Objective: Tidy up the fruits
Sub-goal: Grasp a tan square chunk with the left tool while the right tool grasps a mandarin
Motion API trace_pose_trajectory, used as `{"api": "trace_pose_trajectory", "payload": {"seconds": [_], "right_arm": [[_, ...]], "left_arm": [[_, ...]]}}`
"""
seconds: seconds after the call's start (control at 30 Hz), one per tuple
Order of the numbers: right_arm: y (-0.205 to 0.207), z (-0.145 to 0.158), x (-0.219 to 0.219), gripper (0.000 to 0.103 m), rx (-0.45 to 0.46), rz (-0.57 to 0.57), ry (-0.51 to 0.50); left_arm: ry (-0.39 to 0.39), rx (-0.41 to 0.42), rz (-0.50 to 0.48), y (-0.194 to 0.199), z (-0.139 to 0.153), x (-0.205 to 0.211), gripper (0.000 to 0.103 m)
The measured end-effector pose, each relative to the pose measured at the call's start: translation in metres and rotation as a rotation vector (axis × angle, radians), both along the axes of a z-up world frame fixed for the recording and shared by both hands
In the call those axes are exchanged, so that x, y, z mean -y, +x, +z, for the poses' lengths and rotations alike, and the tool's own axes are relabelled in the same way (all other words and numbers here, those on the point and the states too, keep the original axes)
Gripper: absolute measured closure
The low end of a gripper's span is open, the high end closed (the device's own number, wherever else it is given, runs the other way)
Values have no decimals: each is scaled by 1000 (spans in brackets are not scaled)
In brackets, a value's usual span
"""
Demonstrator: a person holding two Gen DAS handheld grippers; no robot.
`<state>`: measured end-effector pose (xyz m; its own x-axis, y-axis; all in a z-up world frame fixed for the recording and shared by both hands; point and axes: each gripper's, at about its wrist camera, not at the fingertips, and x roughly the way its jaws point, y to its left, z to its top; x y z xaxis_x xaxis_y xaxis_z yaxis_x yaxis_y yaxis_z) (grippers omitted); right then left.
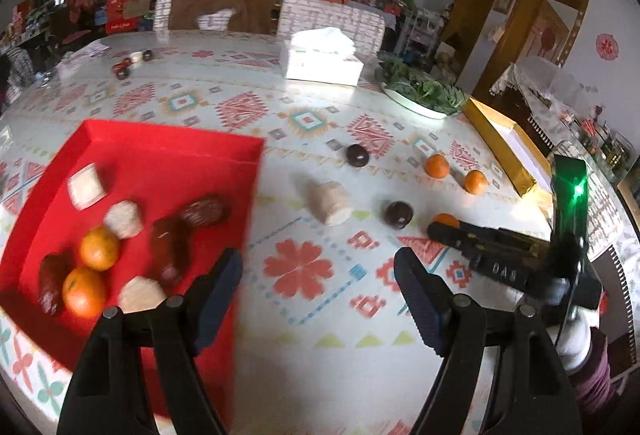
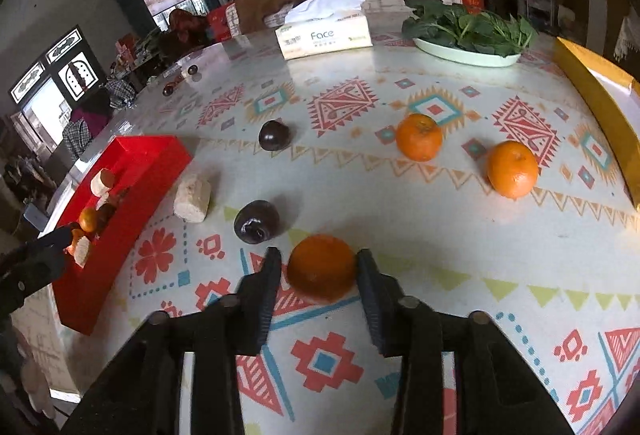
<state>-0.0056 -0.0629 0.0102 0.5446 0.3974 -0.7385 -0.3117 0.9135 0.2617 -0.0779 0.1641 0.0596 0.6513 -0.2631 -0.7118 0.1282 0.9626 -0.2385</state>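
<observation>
A red tray (image 1: 168, 151) at the left holds two oranges (image 1: 99, 248), dark fruits and pale cut pieces. My left gripper (image 1: 318, 271) is open and empty, just right of the tray's near corner. My right gripper (image 2: 318, 271) has its jaws around an orange (image 2: 322, 267) on the table, the pads touching its sides. Two more oranges (image 2: 419, 137) (image 2: 512, 168), two dark plums (image 2: 256, 221) (image 2: 274, 134) and a pale cut piece (image 2: 193, 197) lie loose on the patterned tablecloth. The right gripper also shows in the left wrist view (image 1: 440, 231).
A tissue box (image 2: 324, 35), a plate of leafy greens (image 2: 468, 31) and a yellow box (image 2: 592, 91) stand at the far and right sides. Chairs stand behind the table. Small items (image 1: 130, 61) lie at the far left edge.
</observation>
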Motion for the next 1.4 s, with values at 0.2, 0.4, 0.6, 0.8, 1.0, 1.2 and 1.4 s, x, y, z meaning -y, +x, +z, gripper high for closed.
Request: {"api": "trace_pose_trajectory", "payload": {"seconds": [0.2, 0.4, 0.6, 0.8, 1.0, 1.2, 1.4], "right_arm": [[-2, 3, 12, 67, 16, -30, 50], [0, 2, 21, 67, -2, -56, 90], [0, 2, 22, 67, -4, -56, 91], [1, 2, 20, 66, -8, -55, 85], [1, 2, 19, 66, -9, -56, 82], [3, 1, 20, 67, -9, -58, 90], [3, 1, 22, 67, -1, -73, 96]], "left_arm": [[41, -39, -38, 43, -9, 32, 26], [105, -87, -49, 81, -32, 48, 25], [91, -98, -22, 90, -44, 45, 38], [151, -73, -12, 90, -46, 49, 42], [242, -54, -52, 87, -53, 61, 68], [142, -17, -48, 68, -37, 49, 68], [-3, 44, 34, 27, -7, 1, 68]]}}
